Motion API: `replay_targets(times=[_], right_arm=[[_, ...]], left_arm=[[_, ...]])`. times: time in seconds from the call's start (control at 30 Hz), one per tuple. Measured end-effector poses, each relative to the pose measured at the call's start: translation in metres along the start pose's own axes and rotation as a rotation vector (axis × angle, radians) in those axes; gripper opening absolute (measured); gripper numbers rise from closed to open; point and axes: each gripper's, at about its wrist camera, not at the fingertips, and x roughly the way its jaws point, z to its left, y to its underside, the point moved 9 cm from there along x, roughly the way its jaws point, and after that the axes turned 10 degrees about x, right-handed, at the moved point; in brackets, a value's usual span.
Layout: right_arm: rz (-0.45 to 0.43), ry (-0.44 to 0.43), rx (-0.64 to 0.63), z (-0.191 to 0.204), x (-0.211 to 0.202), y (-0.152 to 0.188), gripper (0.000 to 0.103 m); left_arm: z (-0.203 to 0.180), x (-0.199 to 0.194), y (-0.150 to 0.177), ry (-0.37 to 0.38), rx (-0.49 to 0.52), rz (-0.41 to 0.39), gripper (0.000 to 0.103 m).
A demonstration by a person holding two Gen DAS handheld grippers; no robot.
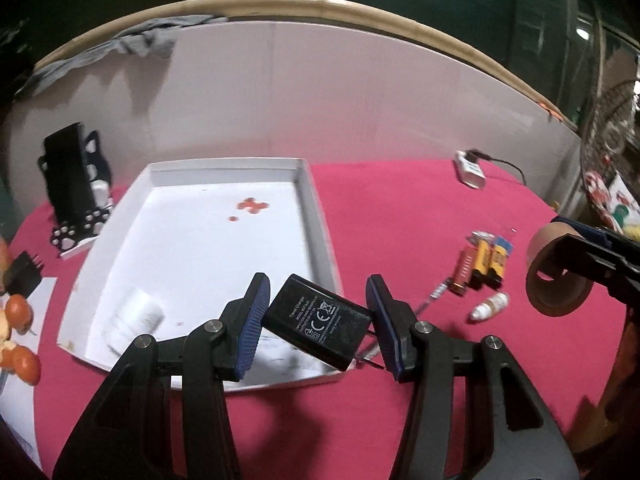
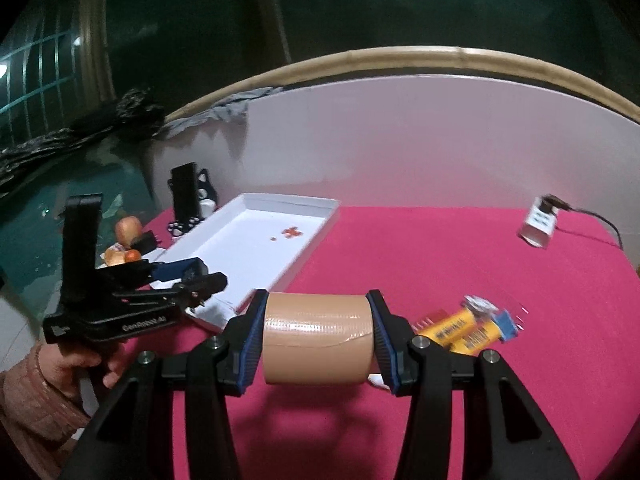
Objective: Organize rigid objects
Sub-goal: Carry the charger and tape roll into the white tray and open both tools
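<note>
Your left gripper (image 1: 318,322) holds a black travel charger (image 1: 318,322) between its blue pads, pinched across its length, above the near right corner of a shallow white tray (image 1: 320,216). The charger is tilted: its long axis runs from upper left to lower right, its printed label faces you, and its metal prongs (image 1: 370,356) stick out at the lower right, near the right pad. Inside the tray a white cylindrical item (image 1: 138,314) lies near the front left, blurred, and small orange-red marks (image 1: 250,206) sit toward the back.

Your right gripper (image 2: 318,338) is clamped on a roll of tan tape (image 2: 318,338), above the pink tablecloth (image 2: 440,260). The roll's axis runs left to right between the pads, each pad against a flat end, so the curved outer face points at you.

On the cloth to the right of the tray lie yellow batteries (image 2: 460,330) beside a small red part, and a small white bottle (image 1: 490,306) on its side. A white adapter with a black cable (image 1: 470,170) sits at the far right. A black phone stand with paw prints (image 1: 74,196) stands left of the tray.
</note>
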Motion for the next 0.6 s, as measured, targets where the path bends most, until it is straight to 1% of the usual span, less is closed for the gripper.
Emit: replay_targets(times=[0.17, 0.3, 0.37, 0.43, 0.6], right_arm=[[0.039, -0.047, -0.025, 0.026, 0.026, -0.007, 0.048], [0.077, -0.071, -0.041, 0.045, 0.051, -0.010, 0.048], [0.099, -0.085, -0.045, 0.054, 0.064, -0.011, 0.048], [0.117, -0.076, -0.058, 0.062, 0.081, -0.010, 0.048], [0.175, -0.057, -0.059, 0.076, 0.129, -0.002, 0.048]], left_arm=[[0.044, 0.002, 0.007, -0.070, -0.063, 0.014, 0.050], [0.089, 0.005, 0.009, -0.102, -0.155, 0.023, 0.050], [0.106, 0.010, 0.010, -0.109, -0.184, 0.037, 0.050], [0.119, 0.019, 0.012, -0.107, -0.215, 0.060, 0.050], [0.134, 0.040, 0.016, -0.121, -0.248, 0.095, 0.050]])
